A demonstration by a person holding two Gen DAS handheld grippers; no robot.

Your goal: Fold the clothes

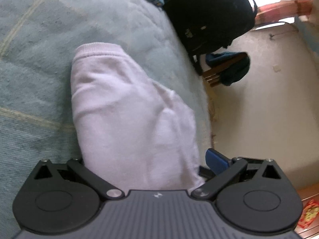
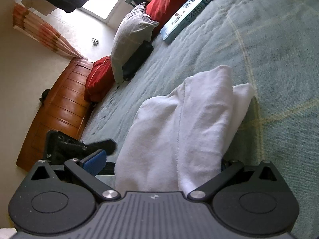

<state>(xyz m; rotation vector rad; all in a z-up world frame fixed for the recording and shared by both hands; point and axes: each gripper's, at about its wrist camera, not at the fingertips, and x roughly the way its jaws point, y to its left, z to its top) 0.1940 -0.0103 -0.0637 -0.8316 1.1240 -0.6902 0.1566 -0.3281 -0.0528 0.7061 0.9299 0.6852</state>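
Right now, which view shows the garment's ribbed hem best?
The left wrist view: the pale garment lies lengthwise on the bed, its ribbed hem in view. The right wrist view shows only bunched folds, no hem.

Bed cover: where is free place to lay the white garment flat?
Free: the green bed cover between the white garment and the book. Crowded: the headboard side, with grey pillow and red cushions. The backpack takes the bed edge.
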